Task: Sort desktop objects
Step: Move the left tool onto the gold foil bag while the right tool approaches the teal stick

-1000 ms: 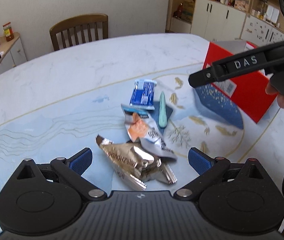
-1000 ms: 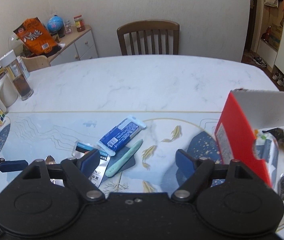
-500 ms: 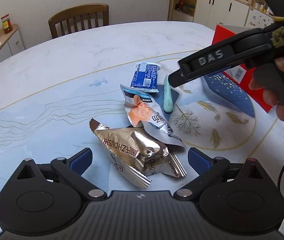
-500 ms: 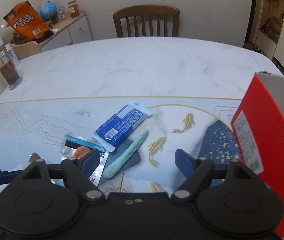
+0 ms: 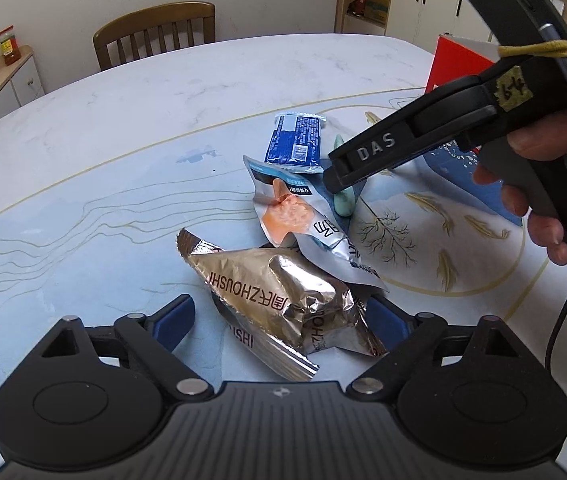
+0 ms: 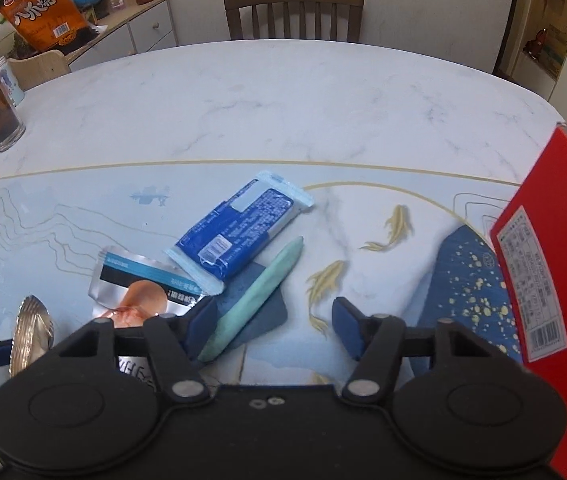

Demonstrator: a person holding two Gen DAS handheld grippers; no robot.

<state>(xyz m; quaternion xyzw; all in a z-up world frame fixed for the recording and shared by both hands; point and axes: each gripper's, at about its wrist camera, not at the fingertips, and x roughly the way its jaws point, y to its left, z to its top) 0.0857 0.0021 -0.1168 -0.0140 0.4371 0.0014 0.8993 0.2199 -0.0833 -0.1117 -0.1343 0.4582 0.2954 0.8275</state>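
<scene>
Both my hands tip steeply down toward the worktop (image 6: 283, 92). My left tool (image 5: 283, 320) is low over the crumpled gold foil packet (image 5: 279, 300), jaws wide and closing, with the packet between the blue pads; I cannot tell whether they touch it yet. My right tool (image 6: 271, 320), gripped in my right hand (image 5: 539, 184), is also closing: the near end of the mint-green stick (image 6: 259, 292) lies between its pads, just beside the left one, not clamped.

The tool's body hides the stick's near tip, and the red box (image 6: 555, 280) is cut off at the right edge. The gold packet is only a sliver in the right view.

The stick's long axis runs diagonally, its far end pointing up and right, parallel to the blue wrapper (image 6: 243, 228) beside it. The silver pouch (image 6: 139, 288) lies left of both.
</scene>
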